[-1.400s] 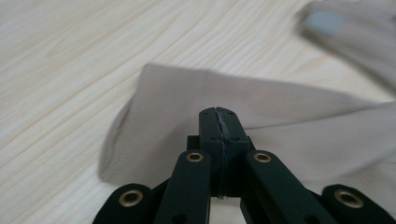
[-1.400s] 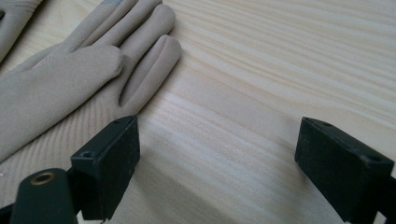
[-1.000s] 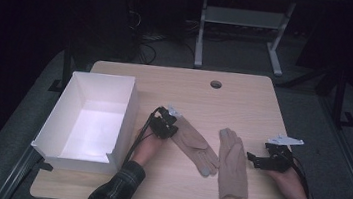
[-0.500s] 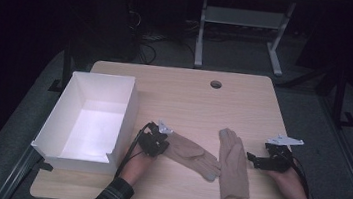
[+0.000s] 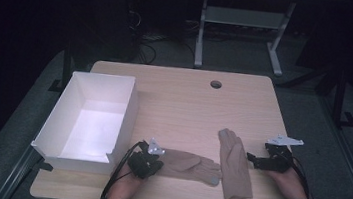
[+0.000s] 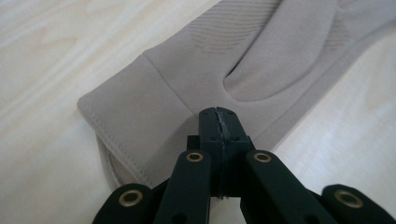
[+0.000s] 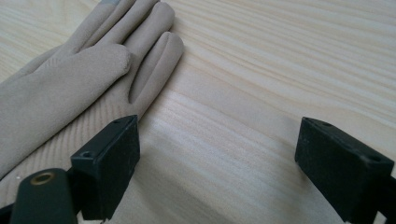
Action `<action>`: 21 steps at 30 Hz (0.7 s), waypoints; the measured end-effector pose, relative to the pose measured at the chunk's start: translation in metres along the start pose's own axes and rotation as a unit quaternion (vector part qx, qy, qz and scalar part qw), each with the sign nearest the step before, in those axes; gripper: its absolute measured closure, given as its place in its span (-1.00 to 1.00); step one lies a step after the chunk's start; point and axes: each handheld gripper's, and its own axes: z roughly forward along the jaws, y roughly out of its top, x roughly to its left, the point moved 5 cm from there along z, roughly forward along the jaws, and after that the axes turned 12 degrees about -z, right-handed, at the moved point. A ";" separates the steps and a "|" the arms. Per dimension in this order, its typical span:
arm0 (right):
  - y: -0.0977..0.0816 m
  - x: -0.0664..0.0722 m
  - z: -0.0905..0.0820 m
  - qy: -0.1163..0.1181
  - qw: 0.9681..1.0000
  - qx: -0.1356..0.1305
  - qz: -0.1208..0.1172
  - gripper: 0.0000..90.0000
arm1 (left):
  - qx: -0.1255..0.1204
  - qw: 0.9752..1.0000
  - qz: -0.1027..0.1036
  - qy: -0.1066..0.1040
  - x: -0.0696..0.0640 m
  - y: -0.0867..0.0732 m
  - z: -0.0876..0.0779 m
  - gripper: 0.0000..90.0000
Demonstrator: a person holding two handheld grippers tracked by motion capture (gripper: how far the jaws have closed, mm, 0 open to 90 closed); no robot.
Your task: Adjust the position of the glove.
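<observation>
Left fingers (image 6: 233,122) pinch glove (image 6: 196,84) cuff; right fingers (image 7: 107,154) beside second glove (image 7: 70,88)

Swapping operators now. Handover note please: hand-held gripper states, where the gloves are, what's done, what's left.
Left hand-held gripper: shut, jaws pinching the cuff of the left glove, which lies flat on the table.
Right hand-held gripper: open, resting beside the right glove, not touching it.
White box: at the table's left, nothing in it.
Done: one glove gripped.
Left: probably both gloves go into the box.
</observation>
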 end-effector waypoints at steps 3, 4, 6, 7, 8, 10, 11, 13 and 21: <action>0.000 0.000 0.000 -0.001 1.000 0.000 -0.001 -0.70 | -0.008 1.000 0.002 -0.009 0.000 0.005 -0.004 0.99; 0.000 0.000 0.000 -0.001 1.000 0.000 -0.001 -0.70 | -0.013 1.000 0.004 -0.012 0.000 0.010 -0.005 0.99; 0.000 0.000 0.000 -0.001 1.000 -0.001 -0.002 -0.70 | -0.025 0.999 0.014 -0.026 -0.004 0.021 -0.004 0.99; 0.000 0.000 0.000 -0.001 1.000 -0.001 -0.003 -0.70 | -0.026 0.999 0.022 -0.029 -0.006 0.026 -0.002 0.99; 0.000 -0.001 0.000 -0.001 1.000 -0.001 -0.003 -0.70 | -0.033 0.998 0.030 -0.039 -0.010 0.032 0.000 1.00; 0.000 -0.001 0.000 -0.001 1.000 -0.002 -0.003 -0.70 | -0.036 0.997 0.045 -0.046 -0.018 0.042 0.005 0.99; 0.000 0.000 0.000 -0.001 1.000 -0.001 -0.003 -0.70 | -0.038 0.997 0.052 -0.052 -0.022 0.048 0.007 0.99; 0.000 0.000 0.000 -0.001 1.000 -0.001 -0.002 -0.70 | -0.040 0.995 0.061 -0.065 -0.031 0.058 0.012 0.99; 0.000 0.000 0.000 -0.001 1.000 -0.002 -0.002 -0.70 | -0.032 0.988 0.108 -0.109 -0.073 0.082 0.039 0.99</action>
